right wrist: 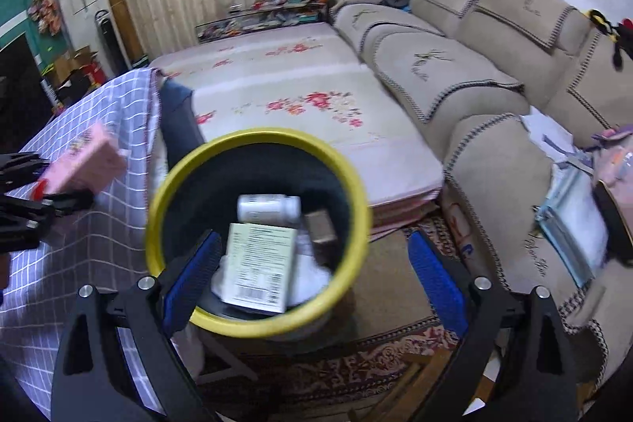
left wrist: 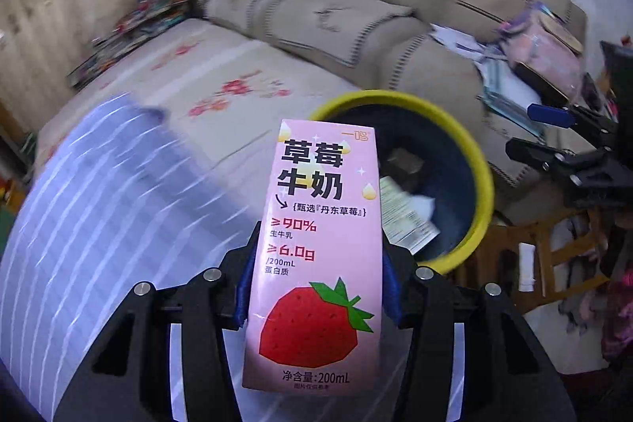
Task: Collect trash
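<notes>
On the checked purple tablecloth (right wrist: 75, 244) at left, the left gripper (left wrist: 316, 287) clamped a pink strawberry milk carton (left wrist: 316, 256) between its blue pads, just short of the yellow-rimmed bin (right wrist: 257, 327). Inside the bin lay a white bottle (right wrist: 269, 206), a printed box (right wrist: 261, 263) and a small brown carton (right wrist: 322, 226). The right gripper (right wrist: 312, 263) hung wide and empty above it, beside the beige sofa (right wrist: 486, 97).

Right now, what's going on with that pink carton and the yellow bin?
A person is tidying up trash with a handheld claw in each hand. The left claw is clamped on a pink strawberry milk carton, held near the yellow-rimmed bin but not yet dropped in. The right claw is open and empty above the bin, which already holds a white bottle and a green box.
</notes>
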A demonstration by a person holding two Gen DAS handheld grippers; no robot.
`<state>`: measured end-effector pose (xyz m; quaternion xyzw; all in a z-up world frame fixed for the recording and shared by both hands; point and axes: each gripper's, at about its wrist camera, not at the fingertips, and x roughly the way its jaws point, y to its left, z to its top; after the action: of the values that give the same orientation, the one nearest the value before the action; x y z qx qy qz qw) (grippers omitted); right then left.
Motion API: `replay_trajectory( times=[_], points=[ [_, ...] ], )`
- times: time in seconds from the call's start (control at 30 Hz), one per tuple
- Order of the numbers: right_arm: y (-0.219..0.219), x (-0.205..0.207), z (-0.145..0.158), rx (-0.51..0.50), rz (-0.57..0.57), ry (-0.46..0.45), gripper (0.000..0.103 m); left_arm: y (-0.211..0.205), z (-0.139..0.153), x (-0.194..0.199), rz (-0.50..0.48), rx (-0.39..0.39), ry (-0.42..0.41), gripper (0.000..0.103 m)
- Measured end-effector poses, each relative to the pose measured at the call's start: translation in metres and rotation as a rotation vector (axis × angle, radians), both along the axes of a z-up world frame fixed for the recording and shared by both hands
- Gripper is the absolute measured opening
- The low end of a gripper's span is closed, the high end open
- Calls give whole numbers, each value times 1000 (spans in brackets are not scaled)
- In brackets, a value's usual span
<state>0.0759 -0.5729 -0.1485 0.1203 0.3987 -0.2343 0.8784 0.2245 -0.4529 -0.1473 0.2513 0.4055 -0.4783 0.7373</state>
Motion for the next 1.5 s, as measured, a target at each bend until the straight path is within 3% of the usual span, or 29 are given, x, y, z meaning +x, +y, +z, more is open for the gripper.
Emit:
replay_trajectory(
  times=[0.17,0.3,0.37,0.4,0.43,0.57,0.67,0.73,0.83,1.03,1.13,1.23,1.37,1.5],
  points=[
    [-13,-20,4,-4,-34,-7,91,-72,-19,-11,-39,24,47,51],
    [-17,-27,3,-3,-43,-6,91,-101,-37,-15,-34,59,68,51],
    [-18,-28,3,-3,-46,-7,91,-111,-47,-11,-20,74,72,55],
    [-18,-28,3,-2,-48,-8,91,-112,-50,-10,-8,79,75,67],
    [-18,-28,4,0,-47,-10,91,-112,-51,-9,5,77,76,71],
    [-10,-26,7,-11,-32,-8,91,-90,-41,-4,73,37,88,71],
    [2,-25,11,-19,-6,-17,91,-42,-12,-8,148,-35,57,75],
    [15,-23,13,-11,28,-27,91,3,12,-18,225,-97,7,90],
    [40,-17,17,-1,85,-44,91,70,41,-34,332,-162,-54,98],
    [110,-9,35,-19,237,-92,94,221,69,-83,642,-191,-164,98],
    [141,-12,47,-26,292,-121,94,277,70,-99,773,-173,-197,98],
    [165,-16,57,-49,329,-141,96,336,77,-125,907,-212,-204,98],
    [195,-26,70,-57,366,-186,96,387,86,-156,1008,-259,-236,98],
    [217,-36,76,-43,396,-215,96,401,95,-179,1016,-274,-274,98]
  ],
)
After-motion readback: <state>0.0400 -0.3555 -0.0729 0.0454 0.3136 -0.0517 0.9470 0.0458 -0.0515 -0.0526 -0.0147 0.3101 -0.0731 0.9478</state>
